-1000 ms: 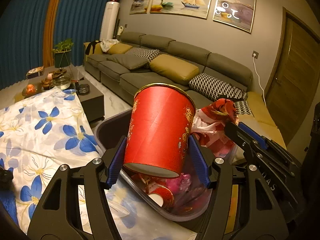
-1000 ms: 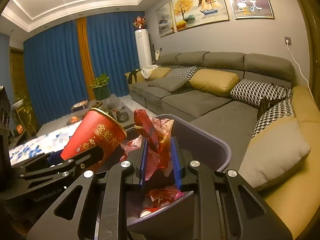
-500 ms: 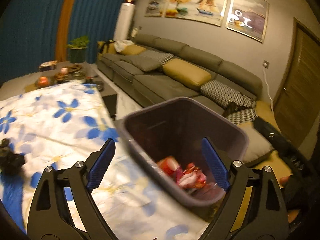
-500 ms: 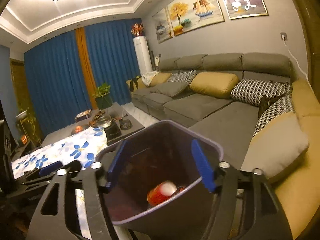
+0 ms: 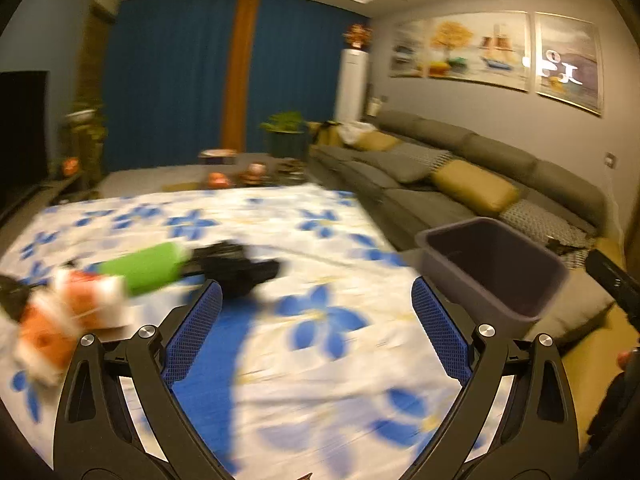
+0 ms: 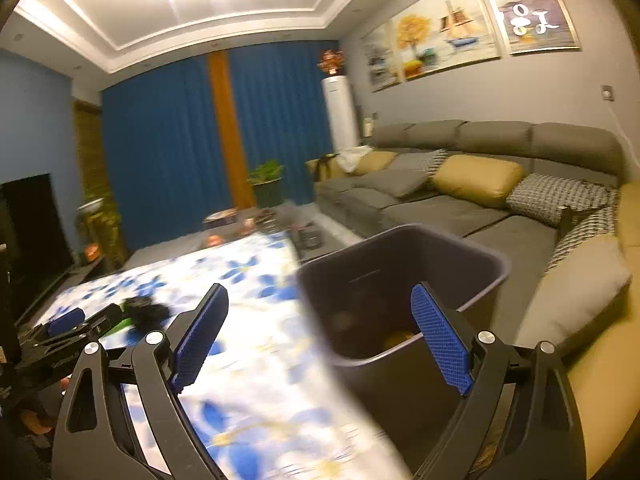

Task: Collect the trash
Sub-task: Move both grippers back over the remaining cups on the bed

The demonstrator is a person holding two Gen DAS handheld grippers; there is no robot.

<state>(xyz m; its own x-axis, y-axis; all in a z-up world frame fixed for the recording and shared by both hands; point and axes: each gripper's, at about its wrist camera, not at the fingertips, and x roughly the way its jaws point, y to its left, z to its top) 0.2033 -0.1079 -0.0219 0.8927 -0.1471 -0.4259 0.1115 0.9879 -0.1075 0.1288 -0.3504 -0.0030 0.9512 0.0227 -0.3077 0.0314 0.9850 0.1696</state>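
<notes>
My left gripper [image 5: 316,320] has its jaws spread wide with nothing between them; they have just been opening, and now only the flowered tablecloth [image 5: 280,232] shows in the gap. My right gripper [image 6: 320,340] is the same: its jaws have just been opening too, they stand far apart and they grip nothing. I judge both are empty because their loads are already dropped.

The bin [image 5: 496,268] stands just off the right edge of the table, hard against the cloth's edge and in front of the sofa [image 5: 460,168]. That spot makes sense to me: either gripper can swing from the tabletop to the bin without going far. In the right wrist view the bin [image 6: 400,280] is close below my right jaws, and something pale yellowish lies at its bottom, too dark to name.

The trash left to collect lies toward the left edge of the table: a green roll-shaped thing [image 5: 144,266], a crumpled black thing [image 5: 236,268] touching its end, and an orange-and-white wrapper [image 5: 68,320] nearest the left edge. All three are blurred, so I cannot say what they are. My left gripper faces that group with its jaws ready, so I judge it is lined up for the next pick there.
</notes>
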